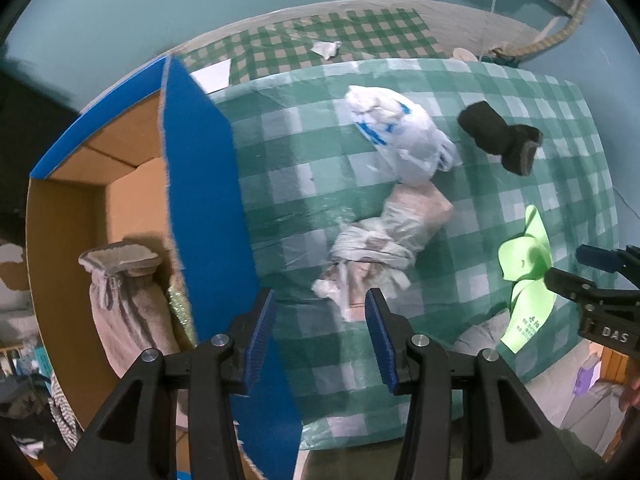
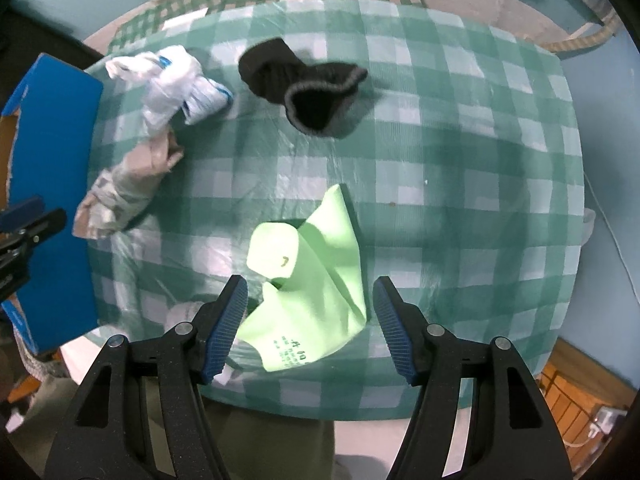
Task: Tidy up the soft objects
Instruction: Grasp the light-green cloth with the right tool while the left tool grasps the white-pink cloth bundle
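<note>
On the green checked table (image 1: pixel 280 208) lie a knotted clear plastic bag (image 1: pixel 384 240), a white and blue plastic bag (image 1: pixel 400 136), a black sock (image 1: pixel 500 136) and a light green cloth (image 1: pixel 528 276). My left gripper (image 1: pixel 320 316) is open and empty, just short of the knotted bag, beside the blue cardboard box (image 1: pixel 204 208). My right gripper (image 2: pixel 310 304) is open and empty, its fingers on either side of the green cloth (image 2: pixel 312 300). The sock (image 2: pixel 304 84), white bag (image 2: pixel 176 80) and knotted bag (image 2: pixel 128 184) also show in the right wrist view.
The open box (image 1: pixel 80 208) stands at the table's left edge and holds a grey drawstring pouch (image 1: pixel 124 300). The box flap (image 2: pixel 52 184) shows at the left of the right wrist view. A second checked cloth (image 1: pixel 340 40) lies behind the table.
</note>
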